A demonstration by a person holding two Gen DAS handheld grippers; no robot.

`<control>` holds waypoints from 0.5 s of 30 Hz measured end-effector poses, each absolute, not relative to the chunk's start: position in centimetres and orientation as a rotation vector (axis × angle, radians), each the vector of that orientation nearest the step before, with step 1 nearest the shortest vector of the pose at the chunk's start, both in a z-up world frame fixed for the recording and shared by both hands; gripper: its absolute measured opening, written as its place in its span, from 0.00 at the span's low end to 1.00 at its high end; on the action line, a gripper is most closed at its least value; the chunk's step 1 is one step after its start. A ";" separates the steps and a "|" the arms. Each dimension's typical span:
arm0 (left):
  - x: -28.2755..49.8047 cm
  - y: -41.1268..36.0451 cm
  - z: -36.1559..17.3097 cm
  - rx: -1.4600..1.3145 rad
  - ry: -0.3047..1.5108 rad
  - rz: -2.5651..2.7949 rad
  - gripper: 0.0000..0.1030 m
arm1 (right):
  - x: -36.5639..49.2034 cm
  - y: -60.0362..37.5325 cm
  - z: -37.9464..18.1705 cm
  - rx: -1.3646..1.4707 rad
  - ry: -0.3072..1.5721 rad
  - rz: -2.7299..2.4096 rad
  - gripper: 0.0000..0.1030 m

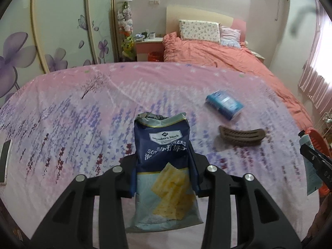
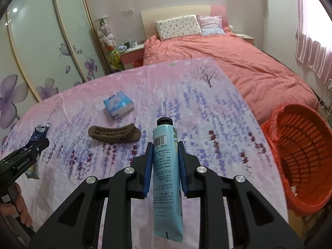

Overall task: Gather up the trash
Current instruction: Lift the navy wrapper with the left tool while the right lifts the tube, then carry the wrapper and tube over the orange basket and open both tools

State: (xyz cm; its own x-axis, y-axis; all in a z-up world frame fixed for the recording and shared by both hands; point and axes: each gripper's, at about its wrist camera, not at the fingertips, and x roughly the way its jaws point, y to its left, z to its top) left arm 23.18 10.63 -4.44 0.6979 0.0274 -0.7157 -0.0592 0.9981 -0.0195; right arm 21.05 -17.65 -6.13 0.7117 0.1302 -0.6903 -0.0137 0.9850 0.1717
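Note:
My left gripper (image 1: 164,161) is shut on a blue and pale cracker packet (image 1: 164,178), held upright above the lavender-print bedsheet (image 1: 83,124). Between the blue pads of my right gripper (image 2: 165,157) stands a light-blue tube (image 2: 167,178) with a black cap, gripped and lifted off the sheet. In the right wrist view the left gripper (image 2: 35,147) shows at the left edge with the packet (image 2: 38,134). The right gripper's finger (image 1: 317,161) and the tube (image 1: 309,145) show at the right edge of the left wrist view.
A blue tissue pack (image 1: 225,103) (image 2: 118,104) and a brown hair clip (image 1: 242,136) (image 2: 115,134) lie on the sheet. An orange basket (image 2: 303,153) with a red liner stands at the right beside the bed. A phone (image 1: 4,161) lies at the far left. Wardrobe doors (image 2: 41,41) stand left.

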 end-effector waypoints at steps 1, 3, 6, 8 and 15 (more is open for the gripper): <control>22.9 10.2 -3.8 -0.042 0.788 0.041 0.37 | 20.9 -17.7 -5.8 0.156 0.768 0.079 0.23; 22.5 9.6 -3.0 -0.037 0.775 0.032 0.37 | 20.5 -17.9 -4.9 0.152 0.749 0.075 0.23; 21.9 8.5 -1.9 -0.025 0.755 0.018 0.37 | 19.8 -18.4 -3.8 0.146 0.721 0.067 0.23; 21.6 7.9 -1.2 -0.018 0.743 0.010 0.37 | 19.3 -18.7 -3.1 0.144 0.703 0.061 0.23; 20.2 5.4 1.1 0.005 0.698 -0.029 0.37 | 17.6 -20.3 -1.4 0.141 0.654 0.038 0.23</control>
